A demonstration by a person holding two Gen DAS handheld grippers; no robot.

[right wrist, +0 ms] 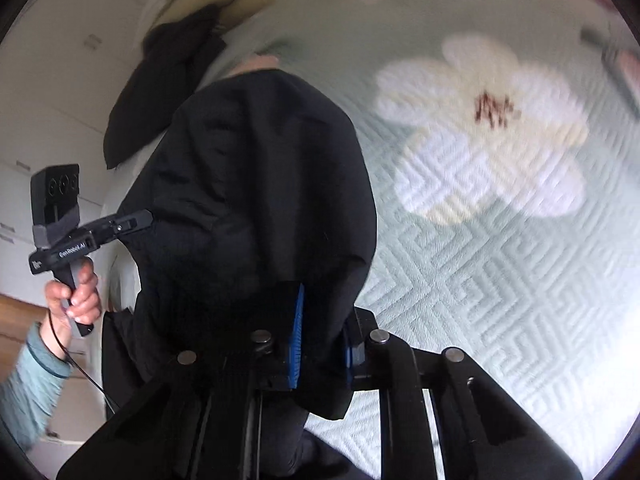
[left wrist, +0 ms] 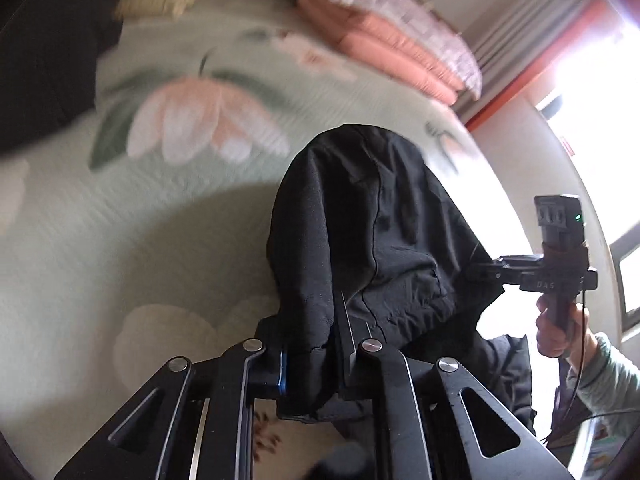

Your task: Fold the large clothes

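Observation:
A large black garment (left wrist: 360, 232) hangs in the air above the bed, held up between both grippers. My left gripper (left wrist: 320, 360) is shut on one edge of it, the cloth bunched between the fingers. My right gripper (right wrist: 320, 344) is shut on another edge of the same black garment (right wrist: 248, 200). The right gripper also shows in the left wrist view (left wrist: 492, 270), pinching the cloth from the right. The left gripper shows in the right wrist view (right wrist: 140, 216), pinching it from the left. The garment's lower part drapes out of sight.
Below lies a pale green bedspread (left wrist: 120, 240) with large flowers (right wrist: 488, 128). Folded pink and floral quilts (left wrist: 392, 32) are stacked at the far side. Another dark cloth (left wrist: 48, 60) lies at the bed's far left. A bright window (left wrist: 592, 92) is on the right.

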